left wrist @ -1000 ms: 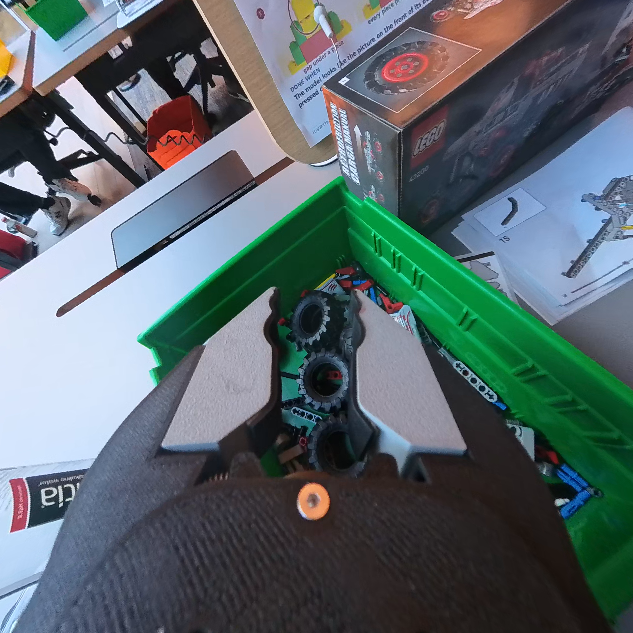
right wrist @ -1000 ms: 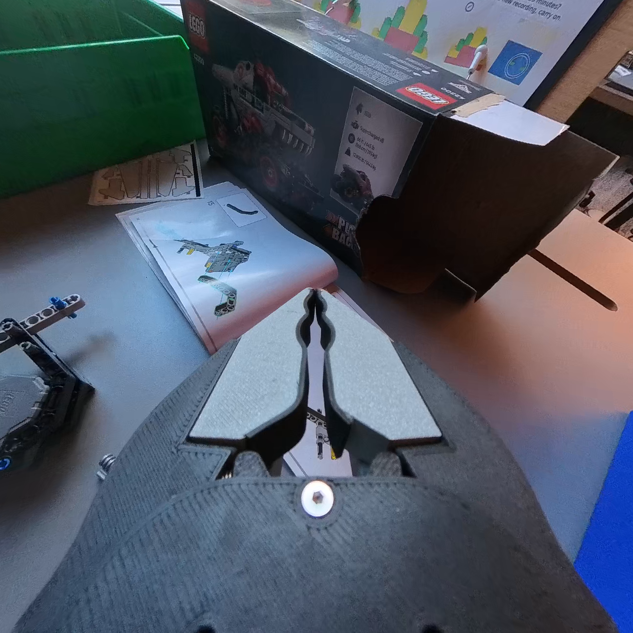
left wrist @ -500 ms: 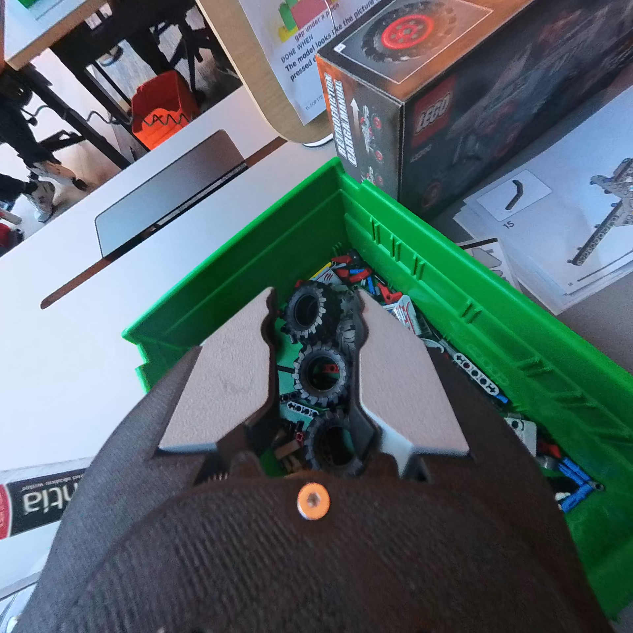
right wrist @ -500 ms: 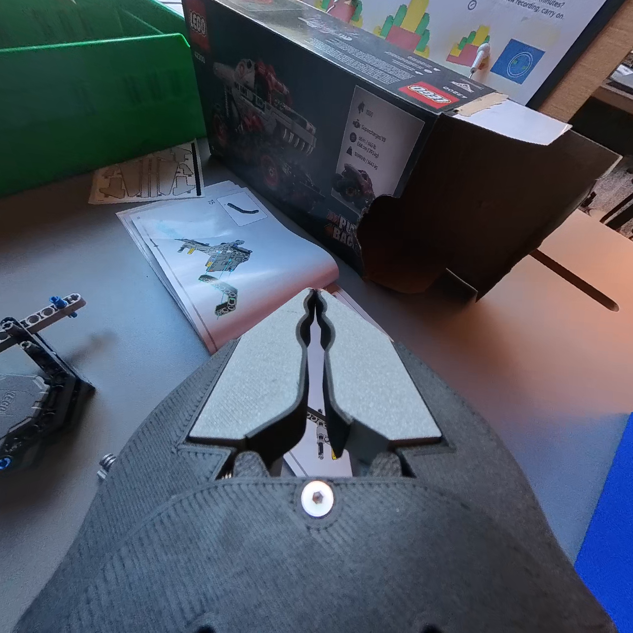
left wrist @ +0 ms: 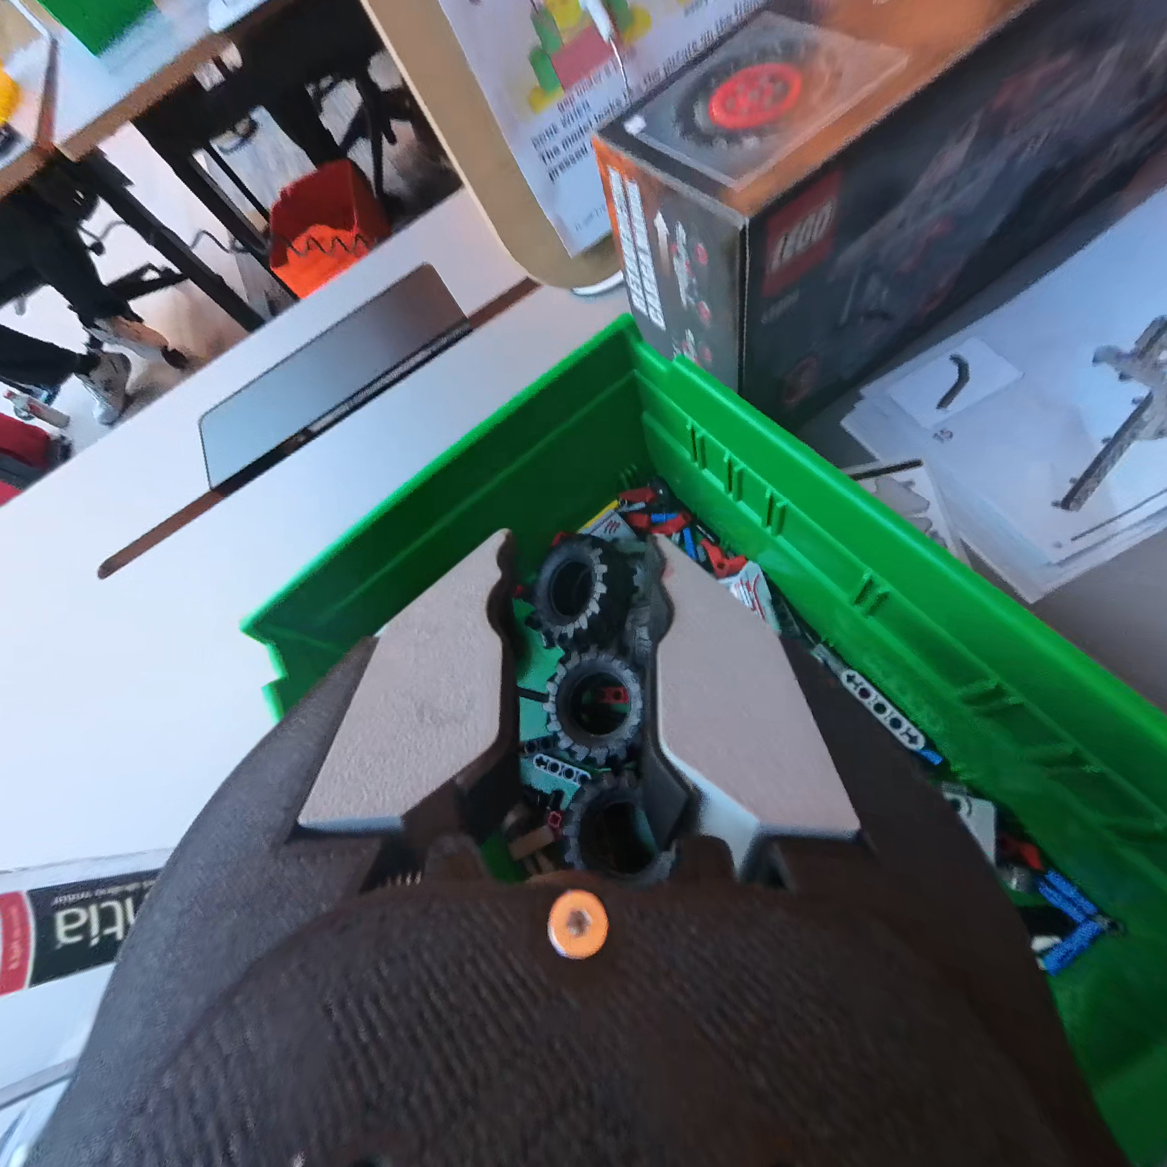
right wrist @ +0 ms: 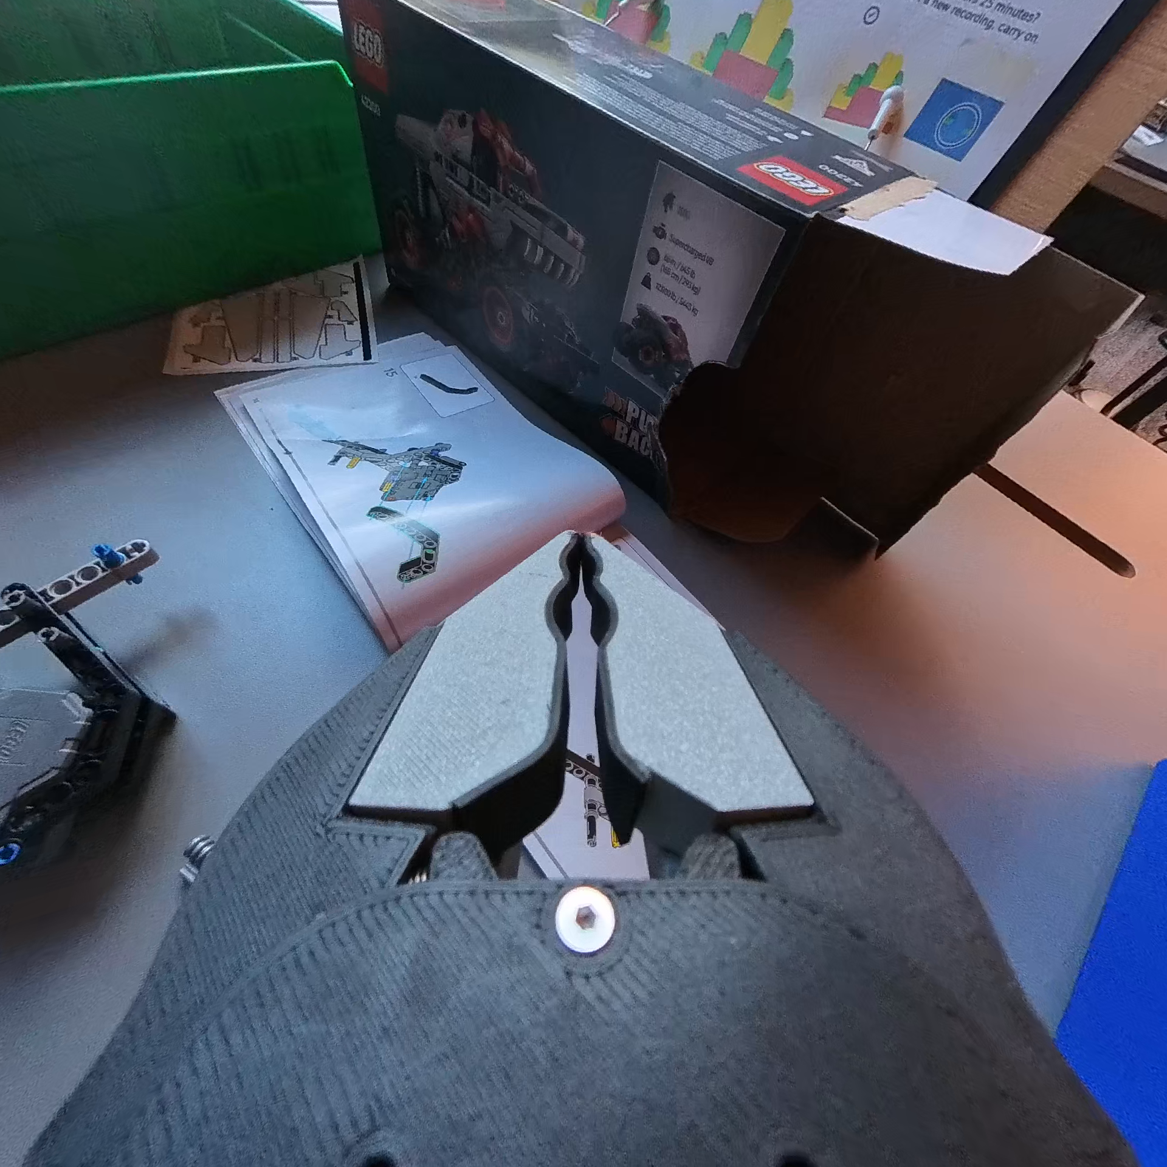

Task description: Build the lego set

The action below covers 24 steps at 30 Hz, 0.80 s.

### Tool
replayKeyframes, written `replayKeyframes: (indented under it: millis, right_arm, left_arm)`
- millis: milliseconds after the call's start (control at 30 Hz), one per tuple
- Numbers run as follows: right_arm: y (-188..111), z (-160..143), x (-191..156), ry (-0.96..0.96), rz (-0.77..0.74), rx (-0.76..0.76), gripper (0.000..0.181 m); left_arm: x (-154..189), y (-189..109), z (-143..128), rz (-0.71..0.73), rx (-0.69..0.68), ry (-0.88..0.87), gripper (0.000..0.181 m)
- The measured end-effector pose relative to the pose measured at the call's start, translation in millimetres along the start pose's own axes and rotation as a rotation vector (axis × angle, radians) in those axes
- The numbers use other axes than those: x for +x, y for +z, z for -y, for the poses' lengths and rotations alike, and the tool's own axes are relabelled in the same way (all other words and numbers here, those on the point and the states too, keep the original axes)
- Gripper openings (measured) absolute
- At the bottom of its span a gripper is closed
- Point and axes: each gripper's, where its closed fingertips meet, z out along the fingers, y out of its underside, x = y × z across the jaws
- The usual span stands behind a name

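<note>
My left gripper (left wrist: 581,549) is open and empty above a green bin (left wrist: 884,606) of loose lego parts. Three black tyres (left wrist: 597,704) lie in a row in the bin between the jaws, with small red, blue and grey pieces (left wrist: 669,524) beyond them. My right gripper (right wrist: 581,537) is shut and empty, its tips touching over the open instruction booklet (right wrist: 404,467) on the grey table. A partly built dark grey frame (right wrist: 57,669) with a light grey beam and blue pin stands at the left of the right wrist view.
The dark lego box (right wrist: 631,252) lies open-ended behind the booklet; it also shows in the left wrist view (left wrist: 884,208). A sticker sheet (right wrist: 271,328) lies by the bin wall (right wrist: 177,189). A small screw (right wrist: 199,849) and blue mat (right wrist: 1130,985) sit near. A laptop (left wrist: 328,391) lies beyond the bin. The grippers' ends are close to 40 cm from one another.
The left gripper has shifted slightly over the bin, and its view is now blurred. The right gripper's tips have closed from a narrow gap to touching.
</note>
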Motion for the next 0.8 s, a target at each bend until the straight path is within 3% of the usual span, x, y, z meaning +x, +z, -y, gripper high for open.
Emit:
replayKeyframes:
  millis: [267, 800]
  right_arm:
    - [1.5, -3.8, 3.2, 0.006, -0.011, -0.014, 0.0]
    - [-15.0, 7.1, 13.7, -0.018, -0.052, 0.029, 0.0]
  left_arm:
    - [-2.4, -6.6, 7.8, 0.005, 0.05, -0.013, 0.033]
    - [9.8, 12.9, -4.2, 0.007, -0.022, 0.043, 0.033]
